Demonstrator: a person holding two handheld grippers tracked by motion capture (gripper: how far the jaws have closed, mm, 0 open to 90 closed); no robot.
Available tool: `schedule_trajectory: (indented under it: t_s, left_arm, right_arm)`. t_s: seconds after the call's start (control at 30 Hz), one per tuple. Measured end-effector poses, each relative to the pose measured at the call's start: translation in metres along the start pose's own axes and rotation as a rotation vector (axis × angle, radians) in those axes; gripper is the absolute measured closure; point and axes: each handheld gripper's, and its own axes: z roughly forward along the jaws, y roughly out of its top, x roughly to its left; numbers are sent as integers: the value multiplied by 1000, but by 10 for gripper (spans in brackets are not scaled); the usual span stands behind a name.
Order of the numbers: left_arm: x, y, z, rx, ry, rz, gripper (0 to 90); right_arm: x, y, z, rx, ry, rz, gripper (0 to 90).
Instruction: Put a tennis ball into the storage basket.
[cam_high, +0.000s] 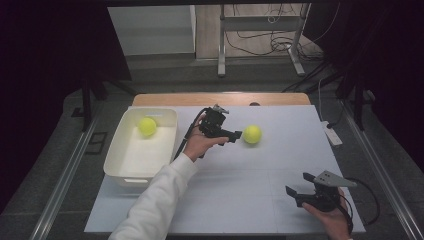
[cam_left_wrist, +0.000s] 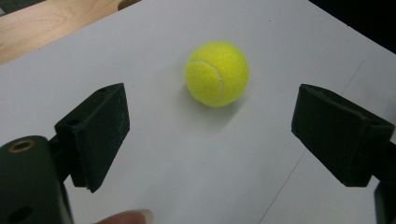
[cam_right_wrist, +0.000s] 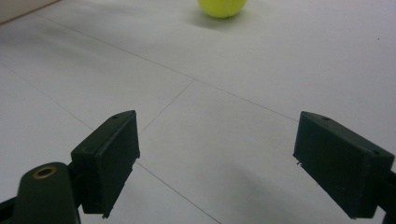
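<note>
Fuzzy felt on the tennis ball, matt black plastic on the left gripper, smooth white tabletop, glossy plastic bin left.

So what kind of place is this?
Probably a lab or recording room: a white table set with tennis balls and a tub, dark curtains around, and loose cables on the floor.
</note>
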Motion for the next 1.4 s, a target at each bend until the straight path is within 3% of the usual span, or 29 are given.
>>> schedule_trajectory:
  t_s: [1.4]
  left_arm:
    - [-3, 13, 38, 45, -16, -9, 124]
  right_arm:
    - [-2, -3, -5, -3, -7, 16, 146]
